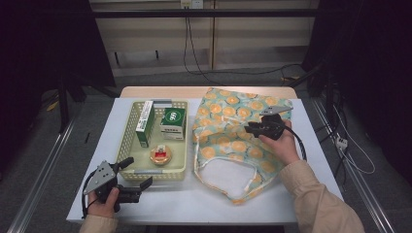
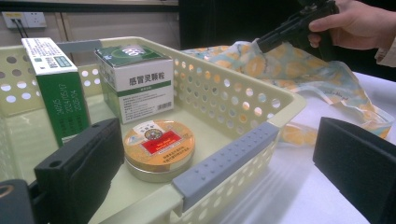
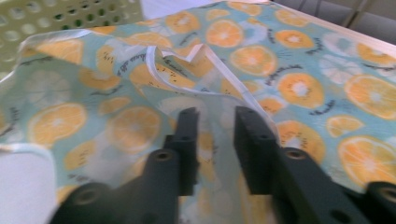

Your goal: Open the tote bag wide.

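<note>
At about 7 o'clock on the white table (image 1: 272, 204), the left hand (image 1: 103, 206) rests low near the front edge, the forearm coming in from the bottom. Its left gripper (image 1: 137, 173) lies nearly level, pointing toward 1 o'clock, its jaws standing wide with nothing between them: one jaw is over the basket's near corner, the other outside it, the grey grip of the rim in the gap.

The basket (image 1: 127, 127) (pale, perforated) runs lengthwise from 6 to 12 o'clock. Inside stand a tall green box (image 1: 145, 124) at its left and a green-and-white box (image 1: 173, 123) at its right, with a round tin (image 1: 160, 154) lying toward the near end.

Right of the basket lies the cloth bag (image 1: 228, 141), printed with orange slices. Its long axis runs from 6 to 12 o'clock; its mouth with the white-edged handles faces the person.

At roughly 2 o'clock, the right hand (image 1: 282, 141) is raised over the bag, wrist bent, the sleeve reaching in from the lower right corner. The right gripper (image 1: 248, 129) points toward 9 o'clock. Its jaws stand narrow; a fold of the bag's fabric sits in the gap (whether the pads press it I cannot tell).
</note>
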The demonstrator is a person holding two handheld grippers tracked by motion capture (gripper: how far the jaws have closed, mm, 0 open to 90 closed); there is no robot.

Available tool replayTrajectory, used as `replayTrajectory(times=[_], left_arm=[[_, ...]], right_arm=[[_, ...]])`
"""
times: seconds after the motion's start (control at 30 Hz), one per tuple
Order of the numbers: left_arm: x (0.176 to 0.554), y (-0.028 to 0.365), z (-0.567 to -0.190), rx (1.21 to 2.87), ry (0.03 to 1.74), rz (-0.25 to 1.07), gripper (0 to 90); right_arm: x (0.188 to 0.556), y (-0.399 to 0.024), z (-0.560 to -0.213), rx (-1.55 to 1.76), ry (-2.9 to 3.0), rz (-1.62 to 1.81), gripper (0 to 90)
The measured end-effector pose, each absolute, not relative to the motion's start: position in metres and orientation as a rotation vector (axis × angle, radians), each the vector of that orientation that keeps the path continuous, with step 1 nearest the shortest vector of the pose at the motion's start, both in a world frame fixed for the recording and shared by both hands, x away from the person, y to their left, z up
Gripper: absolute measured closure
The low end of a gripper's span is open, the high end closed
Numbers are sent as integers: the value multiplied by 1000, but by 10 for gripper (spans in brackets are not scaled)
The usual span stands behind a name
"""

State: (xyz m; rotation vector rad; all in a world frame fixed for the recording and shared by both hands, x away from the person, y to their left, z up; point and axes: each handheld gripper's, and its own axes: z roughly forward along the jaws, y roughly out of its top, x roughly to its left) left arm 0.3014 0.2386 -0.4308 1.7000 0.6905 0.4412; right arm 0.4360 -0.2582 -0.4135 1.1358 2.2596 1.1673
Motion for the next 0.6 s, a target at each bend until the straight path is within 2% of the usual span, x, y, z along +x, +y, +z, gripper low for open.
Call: replayTrajectory(times=[0.03,0.07,0.37,0.43,0.6], left_arm=[[301,238,-431,1702,690,440,19],[301,238,-431,1703,688,443,19],[301,239,-431,1704,696,440,19],[301,238,-431,1704,690,441,19],[301,239,-431,1696,698,444,19]], right_arm=[[434,-257,-414,1121,2276,1173,868],[433,-256,-415,1109,2293,1186,895],[432,-246,-435,1107,2355,1195,900],[434,-247,-437,1127,2341,1190,833],[428,-245,-431,1127,2332,1225,795]])
